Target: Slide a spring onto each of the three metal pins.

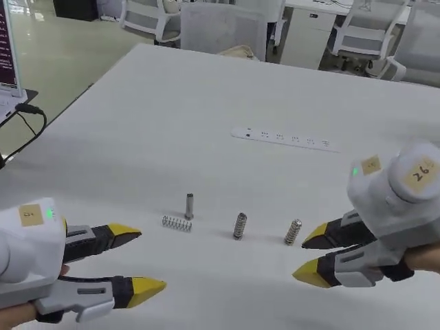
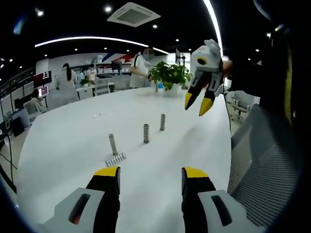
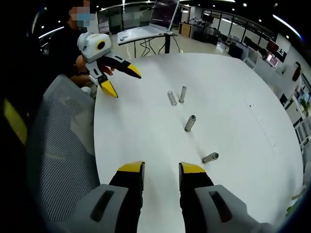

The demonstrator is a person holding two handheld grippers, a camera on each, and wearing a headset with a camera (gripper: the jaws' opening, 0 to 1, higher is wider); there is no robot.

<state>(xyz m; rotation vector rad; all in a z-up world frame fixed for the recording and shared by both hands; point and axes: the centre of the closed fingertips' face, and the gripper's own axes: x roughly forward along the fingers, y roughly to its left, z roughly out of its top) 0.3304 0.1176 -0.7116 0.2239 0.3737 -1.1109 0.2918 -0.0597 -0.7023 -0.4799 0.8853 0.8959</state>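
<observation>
Spring (image 1: 177, 223), the only loose one, lies flat on the desk (image 1: 206, 96), just beside the foot of the bare pin (image 1: 189, 205), which stands upright at the left end of the row. Lying that near, it needs only a short lift and a turn to vertical before it can drop over the pin. The middle pin (image 1: 239, 225) and the right pin (image 1: 293, 232) each wear a coil, so two of three look done. Left tongs (image 1: 148, 258) and right tongs (image 1: 302, 258) both gape with nothing between them, held low over the desk's near edge, one each side of the row, tips angled inward. The left pair is nearer the loose spring, so it seems the likelier to fetch it
</observation>
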